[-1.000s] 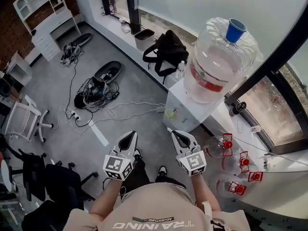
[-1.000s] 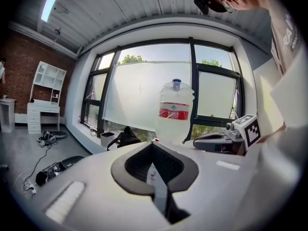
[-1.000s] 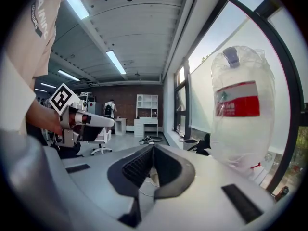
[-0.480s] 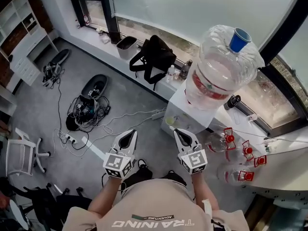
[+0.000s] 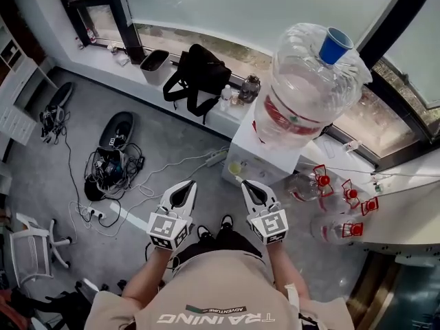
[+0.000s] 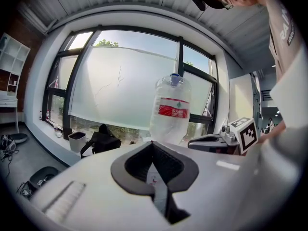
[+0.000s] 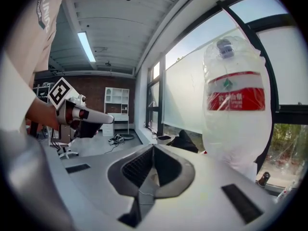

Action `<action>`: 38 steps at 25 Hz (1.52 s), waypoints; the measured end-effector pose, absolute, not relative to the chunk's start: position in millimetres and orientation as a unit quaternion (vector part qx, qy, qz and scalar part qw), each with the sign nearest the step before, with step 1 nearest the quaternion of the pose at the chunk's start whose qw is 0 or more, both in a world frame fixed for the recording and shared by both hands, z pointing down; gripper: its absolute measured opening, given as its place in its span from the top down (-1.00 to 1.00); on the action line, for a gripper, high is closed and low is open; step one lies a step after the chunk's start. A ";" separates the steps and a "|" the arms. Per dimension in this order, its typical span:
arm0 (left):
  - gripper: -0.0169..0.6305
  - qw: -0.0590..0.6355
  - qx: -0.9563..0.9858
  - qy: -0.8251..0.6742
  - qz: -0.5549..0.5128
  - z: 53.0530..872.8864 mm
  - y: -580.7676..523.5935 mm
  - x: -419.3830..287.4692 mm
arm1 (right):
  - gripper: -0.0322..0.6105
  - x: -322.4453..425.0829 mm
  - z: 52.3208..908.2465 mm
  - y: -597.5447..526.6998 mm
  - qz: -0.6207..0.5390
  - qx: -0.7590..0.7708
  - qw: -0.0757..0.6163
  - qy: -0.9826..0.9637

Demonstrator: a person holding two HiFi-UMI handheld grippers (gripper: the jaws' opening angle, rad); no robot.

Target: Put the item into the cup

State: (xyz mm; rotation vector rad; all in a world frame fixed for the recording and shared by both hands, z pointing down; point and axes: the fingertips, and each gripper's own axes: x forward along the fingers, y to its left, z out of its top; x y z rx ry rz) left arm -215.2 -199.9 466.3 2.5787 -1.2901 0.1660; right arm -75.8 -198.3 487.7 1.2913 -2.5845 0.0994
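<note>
Standing short of the white dispenser (image 5: 249,155) at frame centre, the person held both tools low in the head view, pointed toward it. The left gripper (image 5: 185,185) had its jaws drawn together at the tips, with only the moulded hollow behind them open. A pale patch showed in that hollow in the left gripper view, and it could not be established whether this was a held object or background. The right gripper (image 5: 247,186) was likewise closed tip to tip, with nothing identifiable between the jaws.

The blue cup (image 5: 336,45) sat on top of the large water bottle (image 5: 302,95) at upper right, well apart from both tools. No item for the cup could be identified with certainty in any view.

Assessment: the task was at the approach stage, with nothing yet placed. The next move would call for locating or confirming the item, then a long upward reach to the cup's mouth. The cup's high, narrow perch suggested a risk of knocking it off.
</note>
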 end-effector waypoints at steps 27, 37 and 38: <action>0.92 0.208 0.886 -0.389 0.141 693.9 -262.4 -148.1 | 0.86 -41.3 796.2 -302.6 0.115 0.520 0.152 -0.833; 0.92 0.253 0.881 -0.368 0.153 767.3 -248.4 -151.8 | 0.86 -43.9 886.3 -326.7 0.146 0.545 0.161 -0.810; 0.92 0.255 0.881 -0.368 0.153 771.9 -248.6 -151.6 | 0.86 -44.1 889.8 -328.3 0.140 0.542 0.164 -0.812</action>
